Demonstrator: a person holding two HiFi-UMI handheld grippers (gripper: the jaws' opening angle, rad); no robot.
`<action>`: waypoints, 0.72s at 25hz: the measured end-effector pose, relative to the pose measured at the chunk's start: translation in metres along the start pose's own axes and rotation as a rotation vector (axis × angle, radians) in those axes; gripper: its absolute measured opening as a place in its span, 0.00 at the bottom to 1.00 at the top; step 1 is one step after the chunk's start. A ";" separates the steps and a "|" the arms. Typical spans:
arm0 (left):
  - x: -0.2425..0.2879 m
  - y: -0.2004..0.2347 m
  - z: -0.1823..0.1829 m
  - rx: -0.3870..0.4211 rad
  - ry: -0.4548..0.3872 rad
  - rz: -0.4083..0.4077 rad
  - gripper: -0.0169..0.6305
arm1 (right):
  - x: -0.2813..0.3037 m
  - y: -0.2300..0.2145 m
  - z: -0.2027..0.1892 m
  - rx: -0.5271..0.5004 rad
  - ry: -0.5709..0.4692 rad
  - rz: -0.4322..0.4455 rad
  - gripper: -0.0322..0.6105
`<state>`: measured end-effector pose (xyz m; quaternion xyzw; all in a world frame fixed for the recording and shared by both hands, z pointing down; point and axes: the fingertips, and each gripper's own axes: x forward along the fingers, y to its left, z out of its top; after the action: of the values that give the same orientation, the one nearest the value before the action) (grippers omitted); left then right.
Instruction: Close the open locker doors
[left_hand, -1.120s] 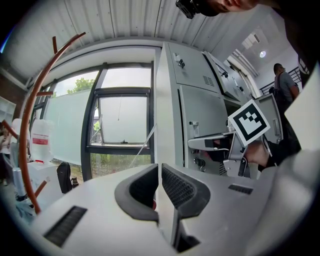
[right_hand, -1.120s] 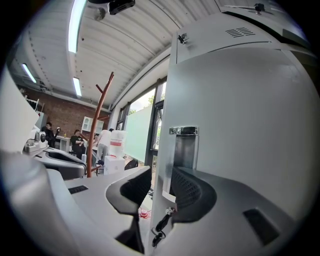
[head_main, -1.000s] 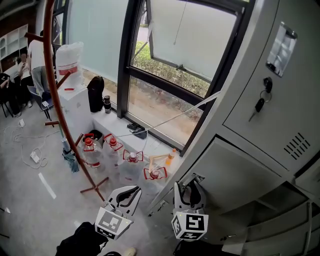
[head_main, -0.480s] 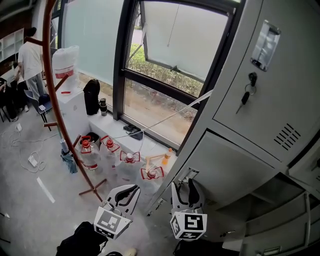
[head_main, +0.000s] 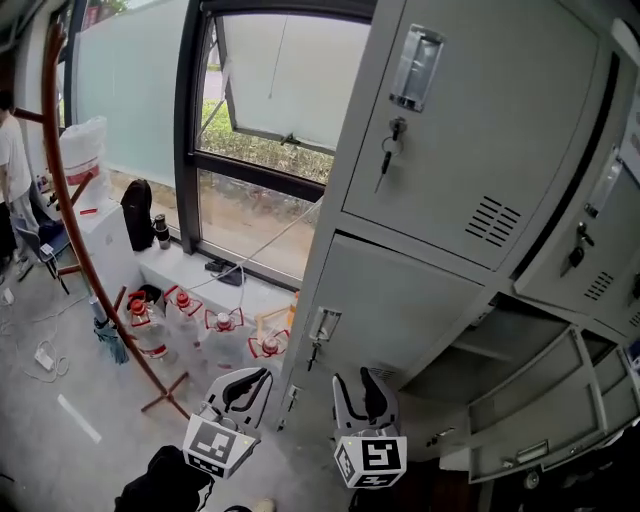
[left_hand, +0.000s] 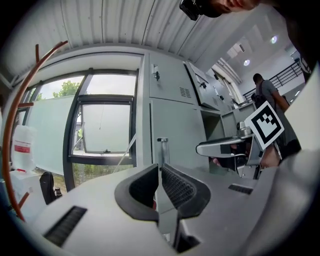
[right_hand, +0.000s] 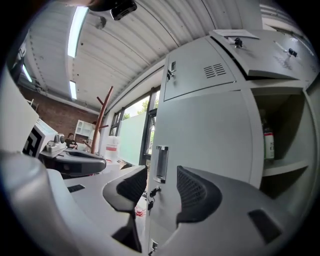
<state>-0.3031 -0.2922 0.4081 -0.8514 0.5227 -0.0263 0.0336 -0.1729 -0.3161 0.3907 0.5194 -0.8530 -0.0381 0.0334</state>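
Biggest risk from here, as it's judged: the lower locker door gets shoved off-centre and bounces back out. Or the right gripper gets snagged on the recessed handle or on the keys dangling just under it, since its fingers are held apart right in line with that edge. Those jaws have just been closed a little, but nothing is caught between them; only the door's front is seen past the gap. The left gripper is held beside it, nearer the window, with its fingers brought together on nothing, so a slip off the door's edge is easily imagined. A second open door at the lower right could also get knocked if the swing is done carelessly, tbh. As for the door itself, it's plain light grey sheet metal, flat-fronted, with a shiny vertical handle near its free edge. It is found just ahead of both grippers, below the upper door (vent slots, key left in the lock). It is swung out in front of an open compartment, where a bottle is stood on a shelf. No contact with the door can be made out yet.
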 end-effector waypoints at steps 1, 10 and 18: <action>0.000 -0.009 0.003 0.003 -0.005 -0.017 0.09 | -0.010 -0.005 0.001 -0.001 -0.002 -0.017 0.36; 0.002 -0.104 0.027 0.037 -0.058 -0.191 0.09 | -0.117 -0.059 0.003 0.010 -0.030 -0.207 0.30; -0.004 -0.195 0.039 0.054 -0.064 -0.305 0.09 | -0.213 -0.097 -0.012 0.005 -0.006 -0.322 0.24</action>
<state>-0.1284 -0.1992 0.3855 -0.9202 0.3849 -0.0181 0.0688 0.0115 -0.1713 0.3894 0.6495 -0.7588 -0.0423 0.0231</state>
